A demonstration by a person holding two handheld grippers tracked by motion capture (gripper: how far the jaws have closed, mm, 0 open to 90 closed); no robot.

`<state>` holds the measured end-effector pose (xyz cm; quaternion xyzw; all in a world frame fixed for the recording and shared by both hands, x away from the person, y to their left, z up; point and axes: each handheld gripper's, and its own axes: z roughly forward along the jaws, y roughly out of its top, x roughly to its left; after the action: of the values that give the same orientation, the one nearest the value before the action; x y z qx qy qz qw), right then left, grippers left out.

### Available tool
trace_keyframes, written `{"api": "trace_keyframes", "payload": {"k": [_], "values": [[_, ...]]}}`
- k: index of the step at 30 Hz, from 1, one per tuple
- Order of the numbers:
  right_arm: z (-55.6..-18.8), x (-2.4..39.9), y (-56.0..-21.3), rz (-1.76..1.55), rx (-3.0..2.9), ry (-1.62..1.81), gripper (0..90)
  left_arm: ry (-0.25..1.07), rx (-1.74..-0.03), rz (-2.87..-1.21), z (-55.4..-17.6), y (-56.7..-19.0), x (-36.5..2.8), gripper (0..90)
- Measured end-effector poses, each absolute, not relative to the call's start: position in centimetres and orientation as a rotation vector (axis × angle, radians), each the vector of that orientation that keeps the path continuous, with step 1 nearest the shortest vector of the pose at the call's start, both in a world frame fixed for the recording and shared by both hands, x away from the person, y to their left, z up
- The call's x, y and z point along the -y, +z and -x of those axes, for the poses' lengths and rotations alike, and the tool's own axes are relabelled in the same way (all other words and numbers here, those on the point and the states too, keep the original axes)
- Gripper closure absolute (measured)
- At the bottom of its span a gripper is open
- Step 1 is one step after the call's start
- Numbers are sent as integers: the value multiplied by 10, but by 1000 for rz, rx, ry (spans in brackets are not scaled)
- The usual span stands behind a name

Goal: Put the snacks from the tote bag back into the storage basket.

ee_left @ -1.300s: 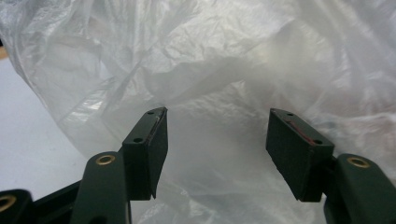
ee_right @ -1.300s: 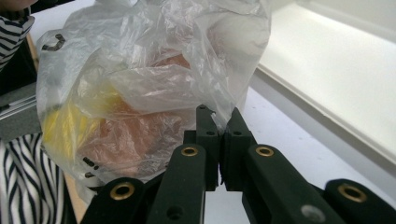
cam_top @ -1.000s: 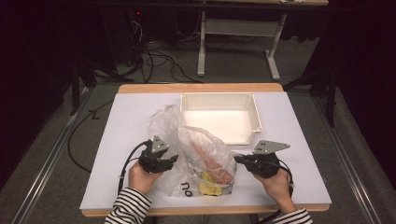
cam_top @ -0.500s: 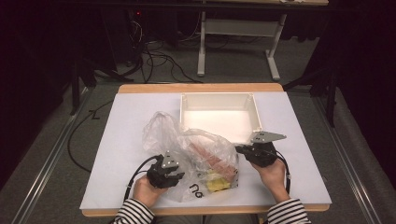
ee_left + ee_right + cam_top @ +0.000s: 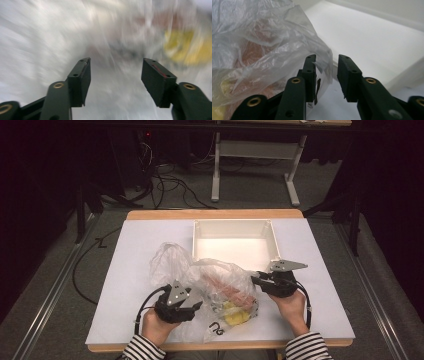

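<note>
Both grippers open at a clear plastic bag of food on the table.

The right gripper had just been opening, jaws narrowly apart with a bag fold between them, unpressed. The left gripper had also just been opening, jaws wide and empty at the bag's near side. The bag lay before the white tray. Judged thin, limp and slippery, lightly loaded; best pinched at a bunched edge, clear of the contents.

Clear plastic bag with yellow and reddish items sits centre-low, left gripper and right gripper flanking it; white tray just above.
</note>
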<state>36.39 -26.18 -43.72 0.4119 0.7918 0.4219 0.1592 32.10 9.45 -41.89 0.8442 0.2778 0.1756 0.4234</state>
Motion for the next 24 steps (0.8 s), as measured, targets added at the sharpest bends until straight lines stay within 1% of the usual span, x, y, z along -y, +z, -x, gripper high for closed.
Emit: {"api": "trace_keyframes", "payload": {"k": [1,2,3,4,5,6,7,9,10,11,13,14,16,17,19,20,21,24], "values": [[-364,262,-437,-1177,-2263,1206,633,460,-697,-2093,-323,-411,-97,390],[-362,266,-441,-1188,-2258,1213,568,478,-701,-2076,-326,-403,-99,357],[-360,269,-442,-1196,-2257,1226,543,503,-708,-2064,-330,-396,-101,345],[-360,269,-442,-1196,-2257,1226,543,535,-714,-2052,-334,-391,-103,345],[-356,273,-444,-1206,-2257,1253,503,553,-738,-2032,-345,-382,-106,326],[-354,275,-444,-1214,-2256,1261,482,545,-757,-2026,-352,-380,-108,313],[-354,275,-444,-1214,-2256,1261,482,545,-757,-2026,-352,-380,-108,300],[-348,281,-444,-1215,-2242,1294,450,532,-823,-2032,-376,-380,-111,285],[-348,281,-444,-1215,-2242,1294,450,532,-823,-2032,-376,-380,-111,278],[-344,285,-443,-1200,-2232,1310,437,508,-867,-2053,-390,-387,-112,269],[-343,287,-443,-1193,-2227,1326,431,493,-886,-2068,-395,-391,-111,263],[-339,291,-443,-1182,-2225,1353,417,475,-907,-2092,-400,-401,-110,272],[-337,295,-444,-1180,-2221,1364,403,460,-910,-2105,-401,-406,-110,330],[-335,298,-444,-1196,-2219,1360,400,424,-918,-2137,-401,-418,-111,364],[-333,303,-446,-1217,-2195,1348,398,408,-929,-2156,-400,-424,-111,455],[-333,303,-446,-1217,-2195,1348,398,388,-936,-2179,-400,-429,-113,455],[-332,310,-448,-1240,-2174,1327,394,366,-938,-2197,-400,-434,-114,544],[-333,316,-452,-1281,-2138,1267,385,314,-960,-2247,-397,-450,-119,647]]}}
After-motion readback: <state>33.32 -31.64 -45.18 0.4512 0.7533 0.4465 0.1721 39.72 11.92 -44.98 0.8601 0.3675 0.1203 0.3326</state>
